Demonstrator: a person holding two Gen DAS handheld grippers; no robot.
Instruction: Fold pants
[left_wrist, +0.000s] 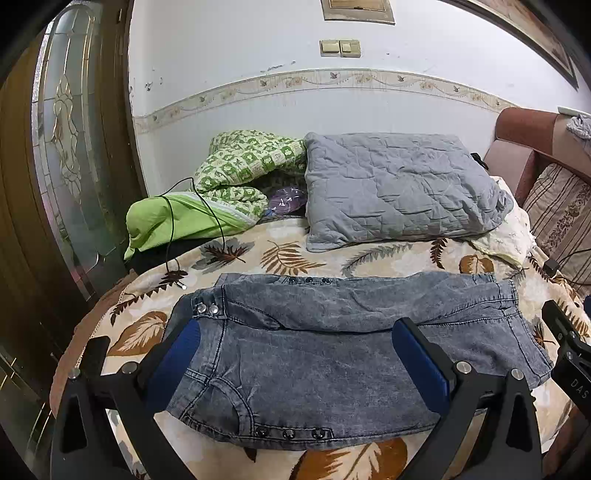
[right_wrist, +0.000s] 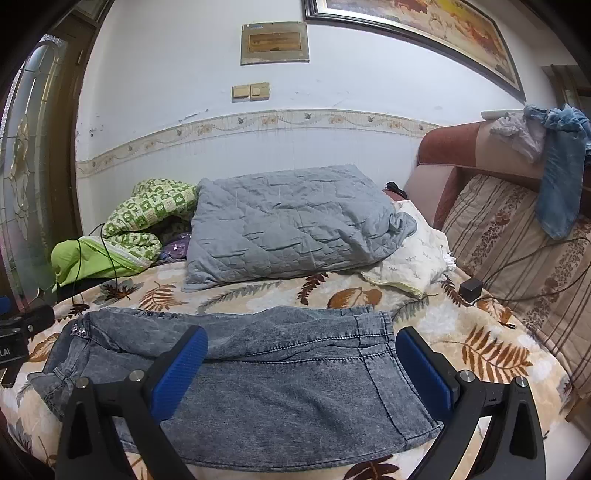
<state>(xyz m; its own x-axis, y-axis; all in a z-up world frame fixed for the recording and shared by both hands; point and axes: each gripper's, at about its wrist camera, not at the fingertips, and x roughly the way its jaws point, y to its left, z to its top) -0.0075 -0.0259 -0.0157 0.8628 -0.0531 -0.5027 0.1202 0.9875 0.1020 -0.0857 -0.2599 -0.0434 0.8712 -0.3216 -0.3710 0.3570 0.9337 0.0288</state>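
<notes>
Looking along my left gripper (left_wrist: 295, 354), I see its blue-padded fingers spread wide apart, hanging above the pants (left_wrist: 332, 350) and gripping nothing. The pants are grey-blue washed denim, lying crosswise on the leaf-print bedspread (left_wrist: 295, 254) and already doubled into a short, wide bundle: snaps along the near edge, a row of buttons along the far edge, two rivets at the left corner. At the far right edge of this view a black part of my other gripper shows.

Turning to the right wrist view, my right gripper (right_wrist: 301, 360) also stands wide open over the cloth, holding nothing. Here the pants (right_wrist: 277, 380) end in a stitched hem on the right, just inside my right finger. Beyond them lie a grey quilted pillow (right_wrist: 288, 221) and a green blanket (right_wrist: 147, 218), well clear of the work.

I judge one fold is made and another is due. The next move calls for lowering both grippers onto one end of the bundle, pinching all the layers together, and carrying that end across evenly so the denim does not skew.
</notes>
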